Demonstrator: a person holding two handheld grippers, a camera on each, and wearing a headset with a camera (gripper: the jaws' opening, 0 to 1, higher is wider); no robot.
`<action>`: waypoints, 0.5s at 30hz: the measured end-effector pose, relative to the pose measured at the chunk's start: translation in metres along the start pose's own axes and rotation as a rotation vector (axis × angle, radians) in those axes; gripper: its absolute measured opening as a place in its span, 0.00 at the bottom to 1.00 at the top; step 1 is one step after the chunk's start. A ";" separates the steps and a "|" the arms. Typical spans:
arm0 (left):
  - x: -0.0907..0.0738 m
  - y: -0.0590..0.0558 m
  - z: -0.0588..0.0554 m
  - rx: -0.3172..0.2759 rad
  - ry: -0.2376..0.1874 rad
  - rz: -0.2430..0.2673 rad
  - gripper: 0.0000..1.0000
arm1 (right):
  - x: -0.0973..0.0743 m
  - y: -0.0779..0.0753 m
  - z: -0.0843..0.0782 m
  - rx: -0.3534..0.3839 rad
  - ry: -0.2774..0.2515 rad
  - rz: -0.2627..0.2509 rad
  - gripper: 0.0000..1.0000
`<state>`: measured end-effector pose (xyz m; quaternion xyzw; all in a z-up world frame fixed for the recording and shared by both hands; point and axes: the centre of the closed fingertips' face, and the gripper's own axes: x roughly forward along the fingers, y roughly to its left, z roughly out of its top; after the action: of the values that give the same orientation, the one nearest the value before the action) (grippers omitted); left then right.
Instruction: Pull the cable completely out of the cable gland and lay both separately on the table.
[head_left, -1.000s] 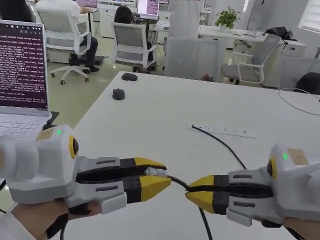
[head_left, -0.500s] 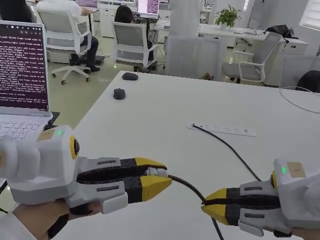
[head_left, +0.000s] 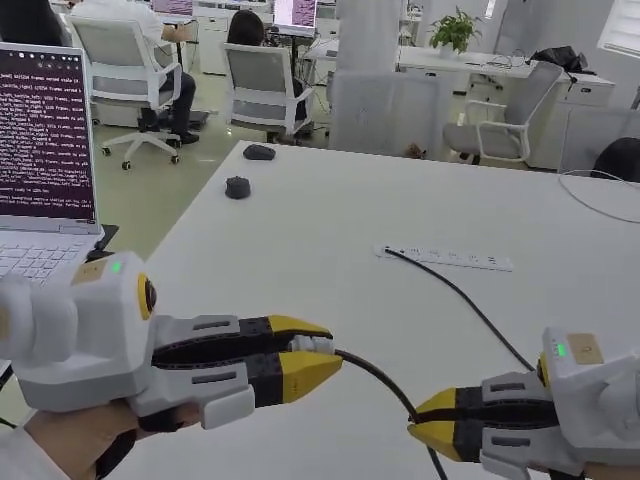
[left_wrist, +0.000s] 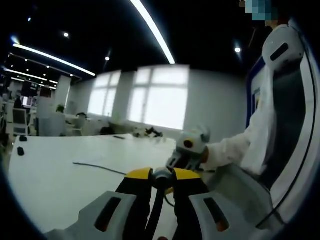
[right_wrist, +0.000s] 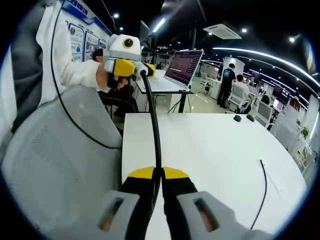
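Over the desk (head_left: 330, 230), our left claw (head_left: 333, 347) clamps the gland (left_wrist: 162, 176) and our right claw (head_left: 413, 420) clamps the cable (head_left: 375, 372) mid-pull; next, we draw them straight apart.

Rubbery cable (right_wrist: 155, 130), smooth matt table (head_left: 330, 230)

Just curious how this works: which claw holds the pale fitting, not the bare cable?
The left claw: the pale fitting sits between its yellow tips. The right claw pinches only the black cable.
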<state>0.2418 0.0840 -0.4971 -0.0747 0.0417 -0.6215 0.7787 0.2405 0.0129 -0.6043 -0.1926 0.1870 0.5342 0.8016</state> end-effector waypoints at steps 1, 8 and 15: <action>0.000 0.000 0.000 -0.001 0.000 -0.001 0.16 | 0.000 0.000 0.000 0.002 0.001 0.000 0.03; 0.003 -0.004 -0.001 -0.014 -0.003 -0.021 0.16 | -0.003 0.004 -0.003 0.010 0.016 0.008 0.03; 0.002 0.002 -0.004 -0.047 -0.005 -0.010 0.16 | -0.008 -0.002 0.012 0.049 -0.026 0.003 0.19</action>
<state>0.2440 0.0823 -0.5012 -0.0948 0.0543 -0.6239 0.7739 0.2412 0.0121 -0.5896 -0.1658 0.1896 0.5331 0.8077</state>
